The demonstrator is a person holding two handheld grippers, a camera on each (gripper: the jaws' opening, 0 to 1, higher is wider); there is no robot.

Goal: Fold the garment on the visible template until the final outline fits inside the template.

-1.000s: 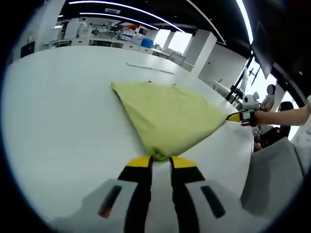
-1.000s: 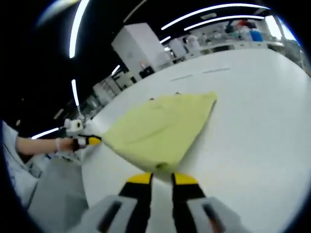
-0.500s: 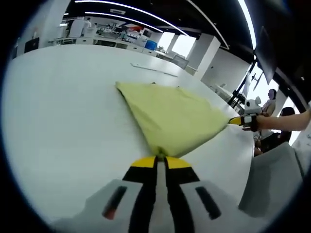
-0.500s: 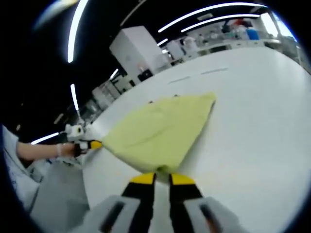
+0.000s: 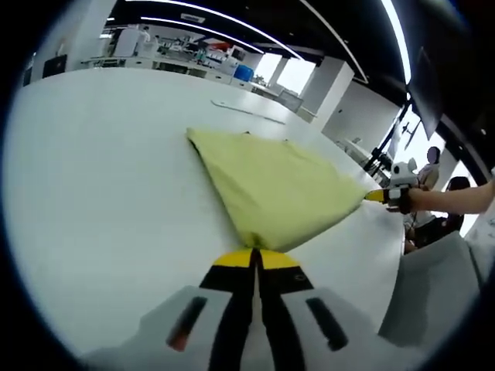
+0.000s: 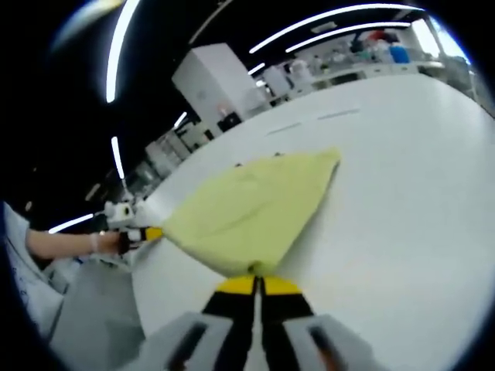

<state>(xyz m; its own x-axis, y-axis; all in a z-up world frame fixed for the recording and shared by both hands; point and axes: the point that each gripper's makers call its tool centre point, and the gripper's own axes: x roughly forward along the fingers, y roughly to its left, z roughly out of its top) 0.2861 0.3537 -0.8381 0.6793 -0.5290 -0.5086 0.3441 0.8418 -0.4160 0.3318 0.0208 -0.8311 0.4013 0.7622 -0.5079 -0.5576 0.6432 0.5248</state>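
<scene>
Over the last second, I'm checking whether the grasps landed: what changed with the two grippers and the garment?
Both grippers closed. The left gripper went from open jaws to shut on the near corner of the yellow garment; the right gripper did the same at its corner. The garment stayed spread flat on the white table, in the same place.

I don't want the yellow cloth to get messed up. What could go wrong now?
1. Each claw, left and right, pinches only a corner of the yellow cloth, so a corner might slip out when lifted.
2. The right claw's corner lies near the table edge, so the cloth might slide off.
</scene>
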